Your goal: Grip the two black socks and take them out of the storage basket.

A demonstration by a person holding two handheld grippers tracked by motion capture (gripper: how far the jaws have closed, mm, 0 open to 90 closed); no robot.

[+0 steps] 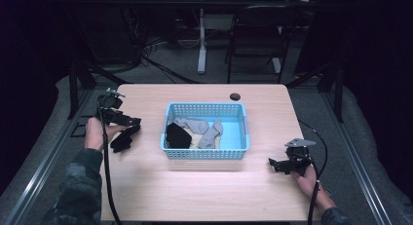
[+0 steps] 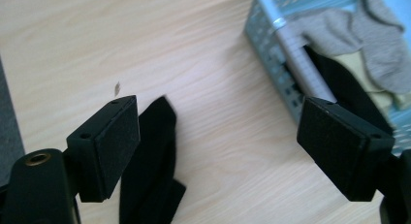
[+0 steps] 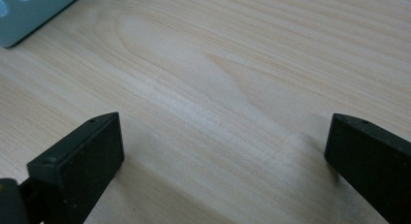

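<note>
On the bench (image 1: pixel 204 186), left of the basket (image 1: pixel 204 154), a black sock (image 1: pixel 122 140) lies flat, and the left hand-held gripper (image 1: pixel 127 121) hangs just above it with its jaws spread wide and nothing between them; in the left gripper view the sock (image 2: pixel 150 161) sits beside one pad, not pressed by it. I judge the step in hand to be the release of a sock taken out of the basket and laid aside (the work looks like emptying the basket, sock by sock). The next move likely calls for swinging the left hand-held gripper over the basket rim and closing on another piece.

The right hand-held gripper (image 1: pixel 282 165) rests low on the bench right of the basket, open and empty, with bare wood under it.

The basket holds another black sock (image 1: pixel 178 136), grey socks (image 1: pixel 207 130) and a pale yellowish piece (image 1: pixel 197 140) beneath them.
</note>
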